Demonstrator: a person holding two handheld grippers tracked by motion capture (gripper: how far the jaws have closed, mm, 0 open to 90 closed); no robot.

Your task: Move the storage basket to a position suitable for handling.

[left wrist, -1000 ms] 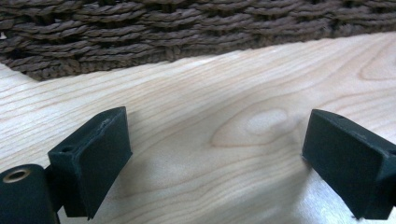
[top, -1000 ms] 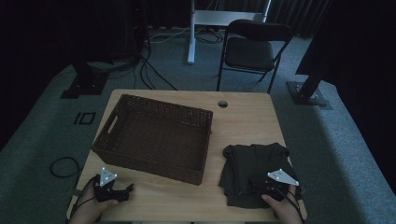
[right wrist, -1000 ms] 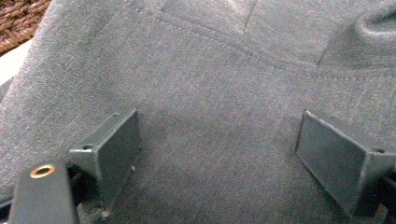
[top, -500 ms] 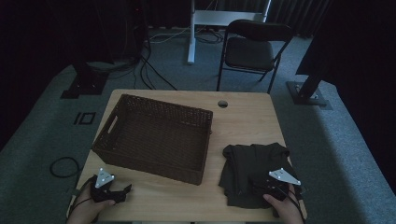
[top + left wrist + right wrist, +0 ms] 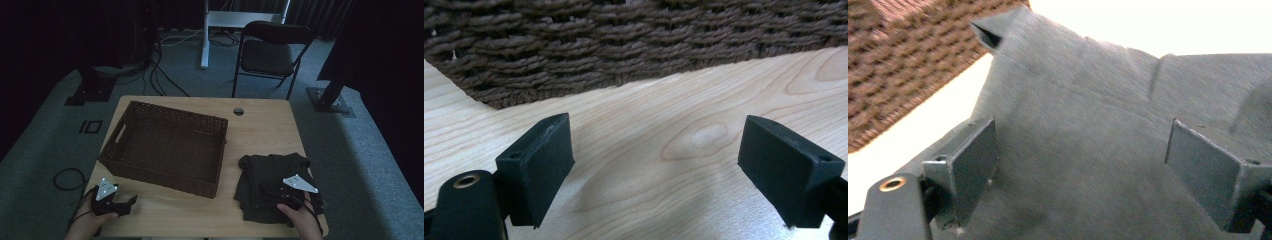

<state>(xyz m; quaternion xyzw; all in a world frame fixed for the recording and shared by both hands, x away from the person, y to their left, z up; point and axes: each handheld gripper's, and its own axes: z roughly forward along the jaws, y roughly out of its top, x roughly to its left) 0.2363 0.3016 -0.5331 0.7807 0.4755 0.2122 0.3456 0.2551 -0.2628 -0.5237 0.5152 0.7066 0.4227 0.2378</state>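
Cloth: dark garment [image 5: 270,182] lies crumpled on the right front part of the wooden table [image 5: 260,130], just right of the wicker basket [image 5: 167,145] and apart from it.
Right gripper [image 5: 280,192]: hangs over the near part of the garment, jaws spread wide with fabric between and beneath them; nothing pinched yet.
Left gripper [image 5: 127,202]: rests near the table's front left corner, jaws released and wide, bare wood between them, basket wall just ahead.
Step in hand: likely picking up the garment, probably for the basket.
Grip advice: lower the right jaws until both tips press into the cloth, then close on a raised fold rather than flat fabric.
Lift advice: rise slowly so trailing cloth clears the basket rim.
Risk: a thin pinch may slip; a single layer may unfold and drag.
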